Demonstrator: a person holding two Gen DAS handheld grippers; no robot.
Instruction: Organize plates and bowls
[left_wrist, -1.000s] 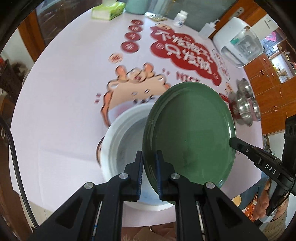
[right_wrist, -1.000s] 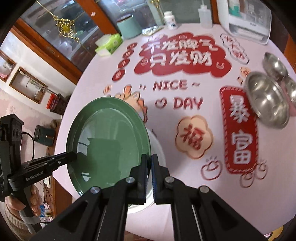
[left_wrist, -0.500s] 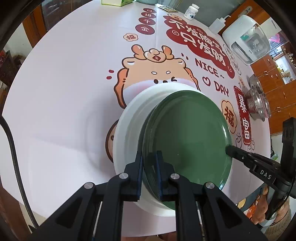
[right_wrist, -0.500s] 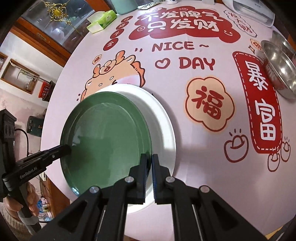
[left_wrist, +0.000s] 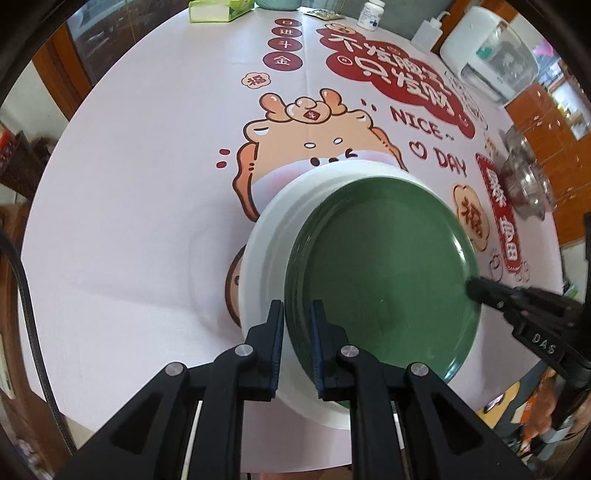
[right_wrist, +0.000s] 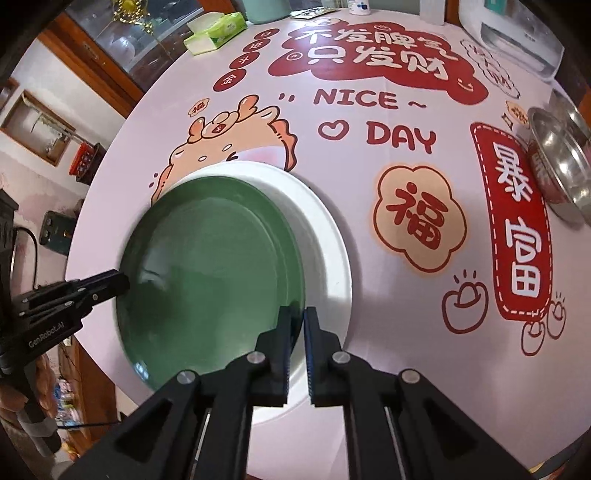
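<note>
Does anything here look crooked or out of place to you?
Only the green plate: it sits off-centre over the white plate, shifted toward the table's near edge, with both grippers, left and right, pinching its rim. Nothing looks spilled or broken.

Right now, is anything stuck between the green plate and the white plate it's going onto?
Nothing visible. The green plate sits over the white plate, held at opposite rims by the left gripper and right gripper. The white plate's showing part is bare.
</note>
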